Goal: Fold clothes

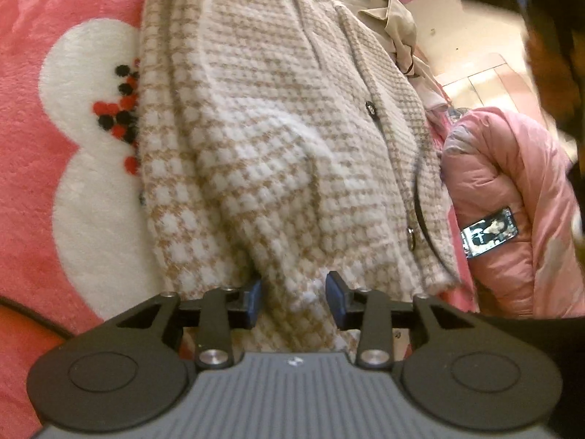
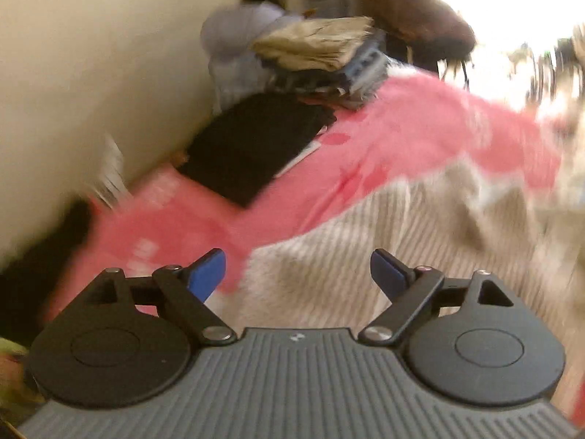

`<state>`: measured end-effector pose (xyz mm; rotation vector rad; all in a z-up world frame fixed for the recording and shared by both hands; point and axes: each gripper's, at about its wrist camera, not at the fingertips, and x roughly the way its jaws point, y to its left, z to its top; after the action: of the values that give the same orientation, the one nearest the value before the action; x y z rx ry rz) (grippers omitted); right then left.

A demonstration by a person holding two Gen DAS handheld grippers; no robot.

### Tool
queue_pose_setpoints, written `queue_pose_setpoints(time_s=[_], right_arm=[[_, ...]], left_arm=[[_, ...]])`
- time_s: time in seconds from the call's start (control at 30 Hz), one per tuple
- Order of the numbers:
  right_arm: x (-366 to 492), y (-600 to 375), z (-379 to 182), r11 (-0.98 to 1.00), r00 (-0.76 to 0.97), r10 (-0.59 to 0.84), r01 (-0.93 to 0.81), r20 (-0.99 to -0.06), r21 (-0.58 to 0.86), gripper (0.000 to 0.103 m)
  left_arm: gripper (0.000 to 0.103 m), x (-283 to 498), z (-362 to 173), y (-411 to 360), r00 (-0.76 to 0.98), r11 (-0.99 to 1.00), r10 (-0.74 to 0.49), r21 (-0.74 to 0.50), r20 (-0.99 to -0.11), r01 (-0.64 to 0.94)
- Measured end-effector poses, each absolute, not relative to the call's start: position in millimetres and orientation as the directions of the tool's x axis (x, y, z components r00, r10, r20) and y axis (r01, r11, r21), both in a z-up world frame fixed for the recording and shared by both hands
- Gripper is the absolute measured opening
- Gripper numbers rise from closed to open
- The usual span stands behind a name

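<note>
Left wrist view: my left gripper (image 1: pixel 294 298) sits low over the near end of a cream and tan checked cardigan (image 1: pixel 263 117), which lies spread on a pink blanket (image 1: pixel 25 168) with a white cartoon shape. My blue pads (image 1: pixel 338 294) stand partly apart with a fold of the cardigan's knit running between them; the cloth looks slack there, and I cannot tell for sure whether either pad touches it. Dark buttons (image 1: pixel 370 108) run down the cardigan's right edge. Just beside that edge lies a pink puffer jacket (image 1: pixel 512 212) with a small dark label, and beige clothing is bunched at the far end.

Right wrist view, badly blurred: my right gripper (image 2: pixel 298 278) has its jaws spread wide with nothing between them, above pale ribbed cloth (image 2: pixel 384 226) on the blanket. Farther off lie a black folded garment (image 2: pixel 252 146) and a stack of folded clothes (image 2: pixel 321 55), with two people bent behind it.
</note>
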<state>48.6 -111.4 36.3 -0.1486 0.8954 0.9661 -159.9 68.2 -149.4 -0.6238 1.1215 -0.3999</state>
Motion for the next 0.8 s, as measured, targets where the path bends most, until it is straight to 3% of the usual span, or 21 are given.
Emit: queue_pose_setpoints(time_s=[0.17,0.27,0.33,0.43,0.67,0.7,0.73,0.8], right_arm=[[6.5,-195.6,-35.1,0.656,0.144,0.63,-0.625,-0.763,0.424,0.084],[-12.5,-221.8,-85.8,0.701,0.059,0.606,-0.51,-0.794,0.498,0.066],[-22.0,-231.7,-109.9,0.71,0.005,0.614,-0.441,-0.789,0.549,0.048],[-35.1,-231.6,-115.6,0.662,-0.03,0.668,-0.432,-0.743,0.612,0.037],[-57.1,-203.1,-121.6,0.627,-0.064,0.629,-0.547,-0.775,0.554,0.034],[-60.0,-200.5,-120.1,0.619,-0.062,0.629,-0.563,-0.775,0.548,0.018],[-61.9,-198.0,-117.6,0.614,-0.06,0.631,-0.572,-0.774,0.545,0.012],[-66.0,-194.1,-108.5,0.606,-0.044,0.63,-0.597,-0.776,0.526,0.01]], left_arm=[[0.034,-160.2,-145.7,57.0,0.406,0.8,-0.537,-0.599,-0.74,-0.035],[0.024,-162.1,-142.3,49.2,0.423,0.836,-0.489,-0.548,-0.763,-0.021],[0.019,-162.4,-139.8,49.0,0.427,0.837,-0.48,-0.545,-0.766,-0.036],[0.016,-162.1,-131.0,50.4,0.422,0.849,-0.474,-0.529,-0.773,-0.015],[0.015,-169.0,-117.8,46.5,0.433,0.905,-0.391,-0.425,-0.812,0.02],[0.014,-169.5,-114.2,46.4,0.431,0.905,-0.391,-0.425,-0.813,0.02],[0.014,-170.8,-108.9,46.8,0.436,0.905,-0.393,-0.425,-0.809,0.028],[0.014,-173.0,-103.4,49.2,0.439,0.9,-0.403,-0.434,-0.803,0.032]])
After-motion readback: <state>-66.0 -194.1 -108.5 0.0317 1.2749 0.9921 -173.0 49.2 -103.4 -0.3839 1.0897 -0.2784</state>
